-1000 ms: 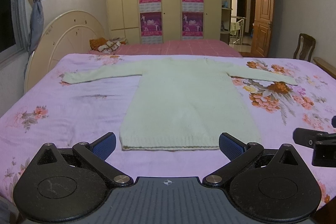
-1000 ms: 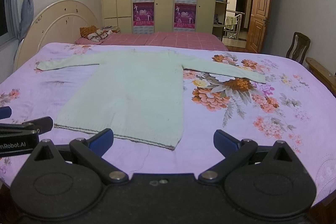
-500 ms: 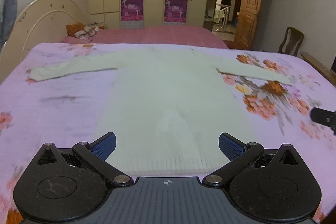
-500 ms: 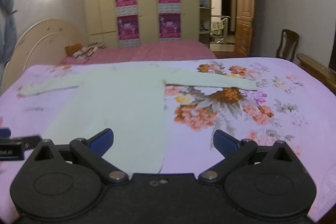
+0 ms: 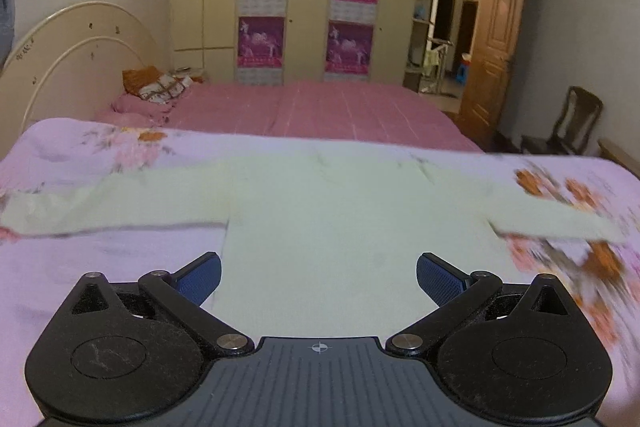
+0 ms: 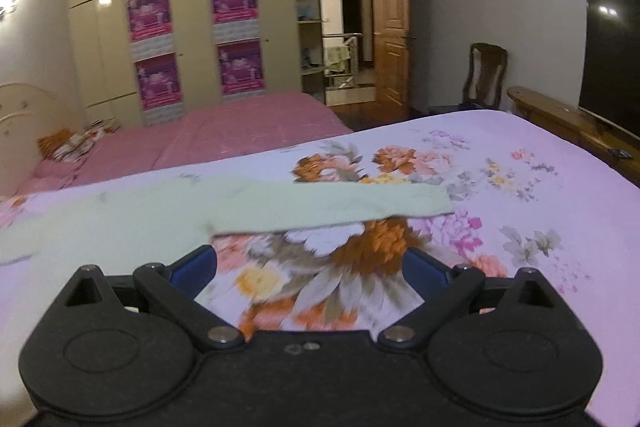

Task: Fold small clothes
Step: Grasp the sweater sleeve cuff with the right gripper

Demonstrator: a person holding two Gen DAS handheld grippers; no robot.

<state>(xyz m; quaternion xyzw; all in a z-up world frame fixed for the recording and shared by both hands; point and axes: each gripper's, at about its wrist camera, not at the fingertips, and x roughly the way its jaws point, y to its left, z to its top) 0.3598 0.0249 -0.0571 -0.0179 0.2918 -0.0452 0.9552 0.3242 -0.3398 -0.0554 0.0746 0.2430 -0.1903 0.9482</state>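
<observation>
A pale green long-sleeved sweater (image 5: 340,227) lies flat on the floral pink bedspread (image 5: 72,267), both sleeves spread out sideways. My left gripper (image 5: 319,277) hovers open over the sweater's body, below the chest, with nothing between its blue pads. In the right wrist view the sweater's right sleeve (image 6: 332,203) stretches across the flowers, its cuff at the right. My right gripper (image 6: 310,269) is open above the flower print just in front of that sleeve, close to the armpit, and holds nothing.
A second bed with a pink cover (image 5: 312,111) and a heap of pillows (image 5: 156,87) lies behind. A wardrobe with posters (image 5: 308,11) lines the back wall. A wooden chair (image 6: 486,75), an open door (image 6: 390,39) and a dark TV screen (image 6: 612,63) are at the right.
Both grippers have moved forward over the bed, from the sweater's hem up towards its chest and sleeves. The right gripper has also swung right, over the right sleeve. Both stay open.
</observation>
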